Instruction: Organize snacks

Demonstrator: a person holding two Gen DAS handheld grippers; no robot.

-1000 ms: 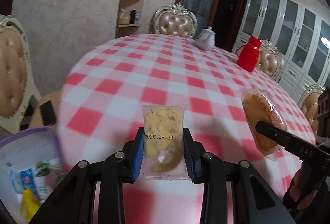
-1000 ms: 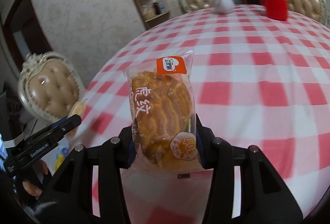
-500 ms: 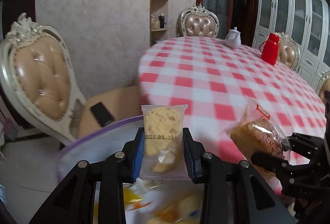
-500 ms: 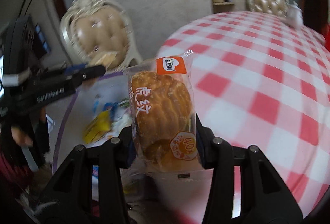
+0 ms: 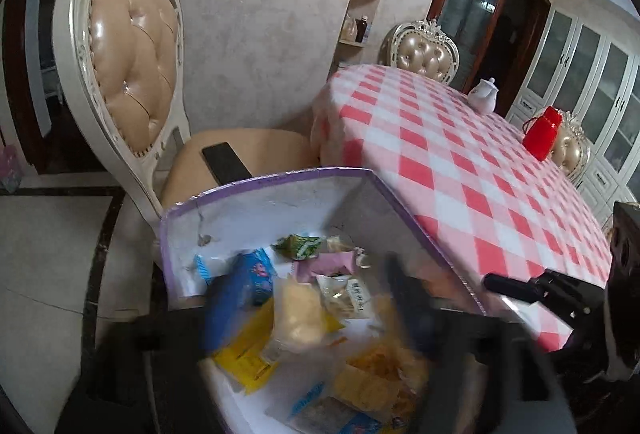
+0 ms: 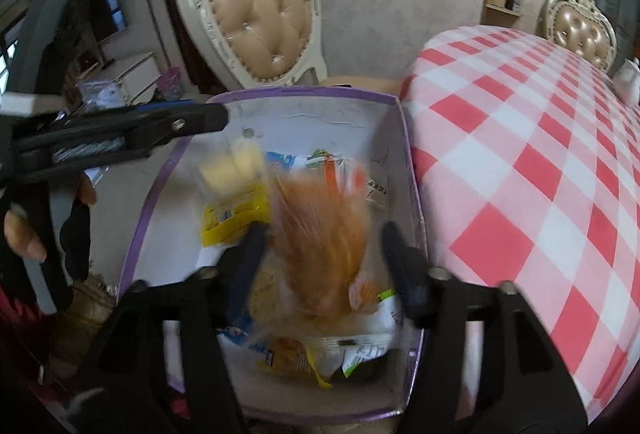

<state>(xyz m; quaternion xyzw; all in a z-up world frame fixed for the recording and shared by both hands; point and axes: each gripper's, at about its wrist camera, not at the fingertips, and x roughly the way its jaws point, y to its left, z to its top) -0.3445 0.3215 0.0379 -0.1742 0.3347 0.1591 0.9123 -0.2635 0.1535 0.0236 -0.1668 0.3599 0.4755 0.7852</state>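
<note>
**Release of two snack packets over the storage box**

Left gripper [image 5: 304, 314]: the jaws are opening and stand wide. A pale biscuit packet [image 5: 298, 318] lies between them, blurred, with no pad pressing on it. It is judged to be dropping free over the box.

Right gripper [image 6: 320, 262]: the jaws are opening. A blurred orange pastry packet [image 6: 320, 234] sits between them, and the pads stand clear of its sides. It is also judged to be released.

Both grippers point down into the purple-rimmed box [image 5: 280, 180]. The box stands at the near left of the table [image 5: 460, 162], just beside its edge, in front of a padded chair [image 5: 132, 46] with a phone [image 5: 226, 162] on its seat.

Progress: the box already holds a loose pile of wrapped snacks [image 6: 232, 212], in yellow, blue, green and pink wrappers. The visible part of the checked tablecloth carries only a white teapot [image 5: 484, 96] and a red flask [image 5: 542, 132]; no snack shows on it. Collection therefore appears near complete. The near right of the table is hidden, so remaining packets cannot be excluded. The contents lie unsorted; tidying may remain.
</note>
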